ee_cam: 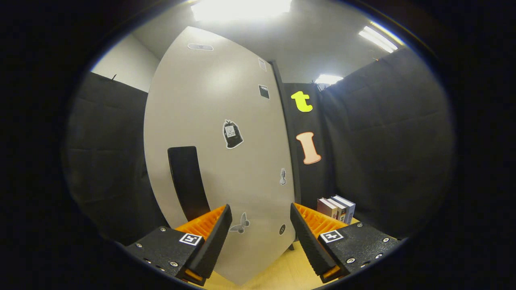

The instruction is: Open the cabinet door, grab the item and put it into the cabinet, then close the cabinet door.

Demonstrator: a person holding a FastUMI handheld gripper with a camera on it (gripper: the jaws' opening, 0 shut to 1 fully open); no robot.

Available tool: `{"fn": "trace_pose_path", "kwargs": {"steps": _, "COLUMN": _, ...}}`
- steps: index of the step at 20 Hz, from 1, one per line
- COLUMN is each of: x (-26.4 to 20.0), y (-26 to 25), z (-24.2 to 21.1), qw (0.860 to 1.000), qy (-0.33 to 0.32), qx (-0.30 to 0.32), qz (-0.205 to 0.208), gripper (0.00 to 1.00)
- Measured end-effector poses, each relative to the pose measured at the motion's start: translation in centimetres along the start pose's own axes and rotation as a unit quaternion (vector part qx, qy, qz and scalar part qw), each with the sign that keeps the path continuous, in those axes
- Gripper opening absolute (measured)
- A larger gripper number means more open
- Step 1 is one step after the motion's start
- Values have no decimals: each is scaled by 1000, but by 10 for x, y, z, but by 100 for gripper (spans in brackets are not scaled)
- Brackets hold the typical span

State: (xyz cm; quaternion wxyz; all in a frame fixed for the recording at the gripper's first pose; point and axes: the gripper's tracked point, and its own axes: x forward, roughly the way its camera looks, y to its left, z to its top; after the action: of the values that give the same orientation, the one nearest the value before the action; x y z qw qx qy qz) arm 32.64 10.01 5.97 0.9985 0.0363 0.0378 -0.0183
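Two fingers of the gripper stand well apart at the near edge of the gripper view, jaws wide with nothing held between them and nothing touching either pad. Just ahead of them, and seen through the gap, rises the pale grey cabinet door, a tall flat panel that blocks most of what lies forward. A dark, upright handle sits on the door's lower part, just beyond the left finger and clear of it. Several stickers dot the panel: a black bag-shaped sticker near its middle, a small butterfly-shaped sticker low down between the fingers, a small round dark sticker close to the right finger, and a few more toward the door's right edge and top. The door appears shut, though its far edge against the dark frame is hard to judge. Under the fingers and the door's lower corner lies a light wooden tabletop. Beyond the right finger, to the right of the door, a short row of books stands upright on that surface, close against the black cloth wall. More of the same cloth hangs to the left of the door. Bright ceiling lights glare overhead.
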Motion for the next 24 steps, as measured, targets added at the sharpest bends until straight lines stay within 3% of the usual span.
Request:
{"fn": "trace_pose_path", "kwargs": {"steps": 12, "x": 51, "y": 88, "z": -13, "qw": 998, "qy": 12, "qx": -14, "qz": 62, "gripper": 92}}
{"fn": "trace_pose_path", "kwargs": {"steps": 18, "x": 54, "y": 94, "z": -23, "qw": 998, "qy": 9, "qx": -12, "qz": 64, "gripper": 92}}
{"fn": "trace_pose_path", "kwargs": {"steps": 24, "x": 26, "y": 85, "z": -11, "qw": 998, "qy": -7, "qx": -11, "qz": 54, "gripper": 93}}
